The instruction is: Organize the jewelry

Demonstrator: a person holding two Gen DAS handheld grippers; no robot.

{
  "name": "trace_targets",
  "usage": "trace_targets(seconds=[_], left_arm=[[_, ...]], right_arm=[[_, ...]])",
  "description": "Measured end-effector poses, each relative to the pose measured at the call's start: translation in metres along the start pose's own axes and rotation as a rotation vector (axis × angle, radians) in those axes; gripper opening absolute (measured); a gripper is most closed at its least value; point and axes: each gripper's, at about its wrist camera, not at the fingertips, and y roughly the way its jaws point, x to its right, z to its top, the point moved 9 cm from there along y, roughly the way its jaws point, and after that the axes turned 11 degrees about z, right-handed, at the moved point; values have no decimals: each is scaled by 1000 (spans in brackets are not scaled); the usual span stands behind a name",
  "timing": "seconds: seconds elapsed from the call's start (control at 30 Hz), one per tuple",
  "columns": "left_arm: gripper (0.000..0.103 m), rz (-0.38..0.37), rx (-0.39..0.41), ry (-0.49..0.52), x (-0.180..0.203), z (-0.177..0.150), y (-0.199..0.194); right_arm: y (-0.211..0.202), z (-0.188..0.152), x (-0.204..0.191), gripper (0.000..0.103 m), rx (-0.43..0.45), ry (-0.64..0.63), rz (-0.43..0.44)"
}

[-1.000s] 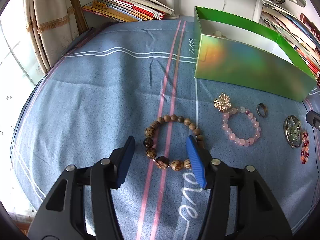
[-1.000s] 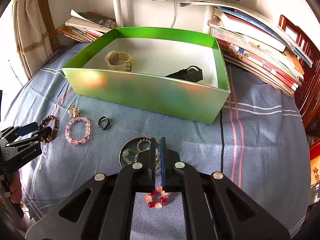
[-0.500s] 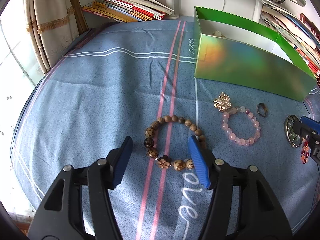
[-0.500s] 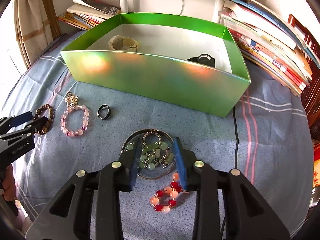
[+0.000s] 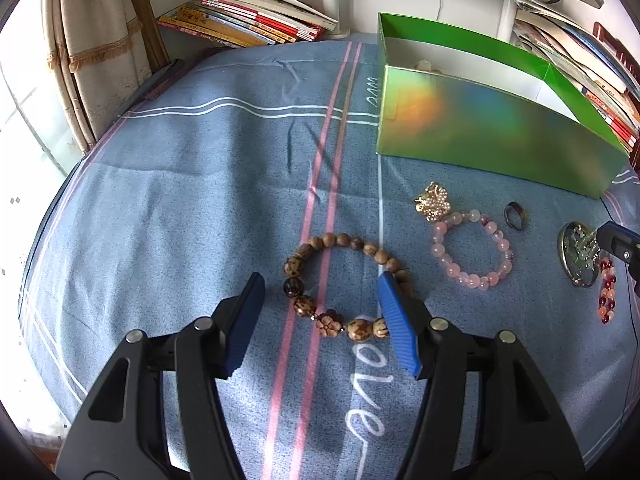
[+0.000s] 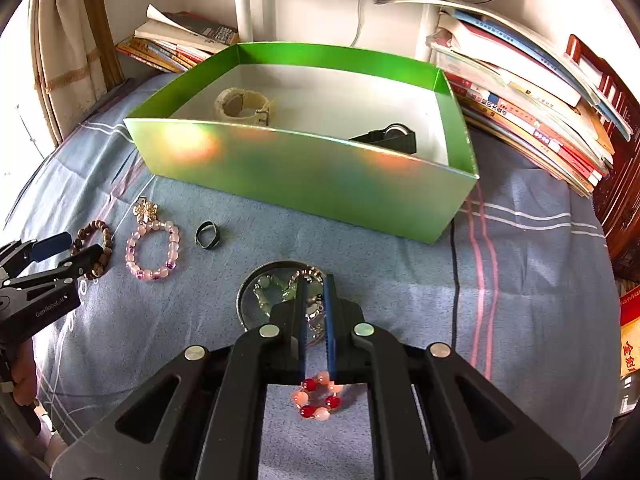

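My left gripper [image 5: 320,292] is open, its blue pads on either side of a brown wooden bead bracelet [image 5: 340,276] on the blue cloth. A pink bead bracelet [image 5: 472,252] with a gold flower charm [image 5: 434,202] and a dark ring [image 5: 515,216] lie to its right. My right gripper [image 6: 315,284] is nearly shut on the green-stone jewelry [image 6: 276,288] lying in a round silver hoop [image 6: 244,300]. A red and pink bead bracelet [image 6: 318,396] lies under its jaws. The green box [image 6: 304,172] holds a cream bangle [image 6: 242,104] and a black item [image 6: 386,138].
Stacks of books [image 6: 532,92] lie right of the box and others [image 5: 256,20] at the back left. A curtain [image 5: 92,52] hangs at the left. A white lamp post [image 6: 250,4] stands behind the box.
My right gripper went from shut to open half a second ago and has now closed onto the green-stone piece. The left gripper has barely moved around the wooden bracelet.
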Motion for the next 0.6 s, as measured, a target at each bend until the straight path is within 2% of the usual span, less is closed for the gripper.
trace_targets(seconds=[0.33,0.6], left_arm=[[61,-6,-4,1,0,0,0],[61,-43,-11,-17,-5,0,1]], right_arm=[[-32,11,12,8,73,27,-16],[-53,20,37,8,133,88,-73]])
